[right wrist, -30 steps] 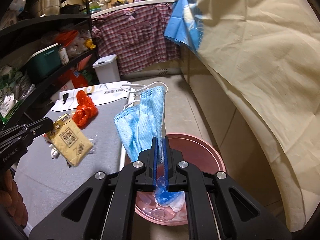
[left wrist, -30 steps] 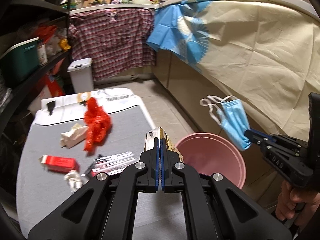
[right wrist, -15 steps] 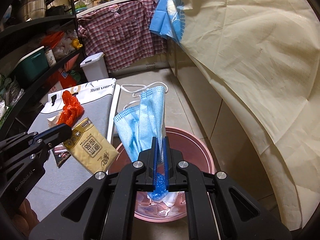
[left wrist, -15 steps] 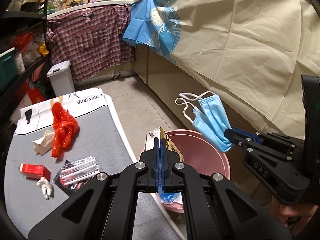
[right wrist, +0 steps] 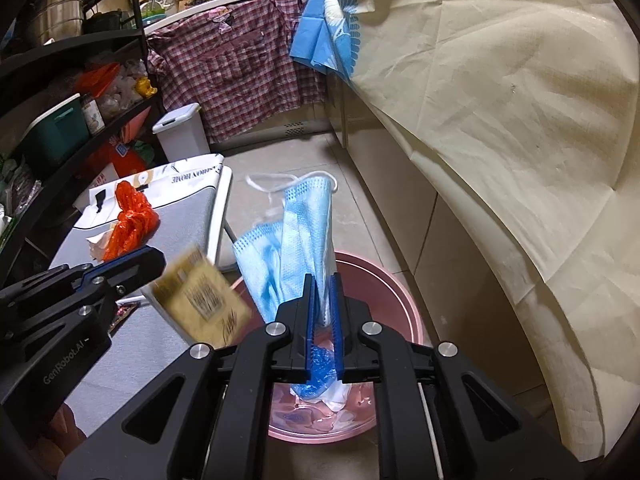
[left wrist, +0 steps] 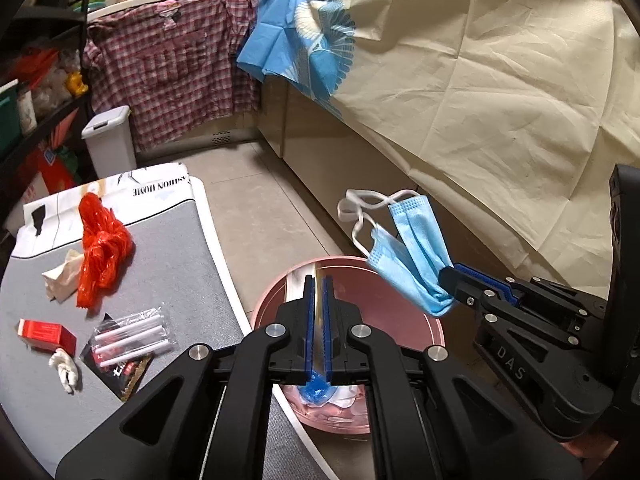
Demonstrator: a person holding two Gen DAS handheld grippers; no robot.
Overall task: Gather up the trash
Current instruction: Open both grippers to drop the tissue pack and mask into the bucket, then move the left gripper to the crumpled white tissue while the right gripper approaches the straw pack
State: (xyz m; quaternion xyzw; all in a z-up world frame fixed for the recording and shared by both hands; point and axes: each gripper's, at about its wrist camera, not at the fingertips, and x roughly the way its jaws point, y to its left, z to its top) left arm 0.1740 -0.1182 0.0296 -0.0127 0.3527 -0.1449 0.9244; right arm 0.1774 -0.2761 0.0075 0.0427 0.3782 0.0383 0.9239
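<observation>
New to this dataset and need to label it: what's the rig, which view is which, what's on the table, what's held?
No robot: a person holds a two-finger gripper in each hand, each with a fisheye camera looking along its fingers. One picture is from the left gripper, one from the right gripper. On the grey table lie a red plastic bag, crumpled tissue, a red box and wrapped straws. Both jaws have just been opening over the pink bucket. The tan packet, blurred, seems to be dropping from the left. The blue mask stands between the right's pads, grip unclear.
</observation>
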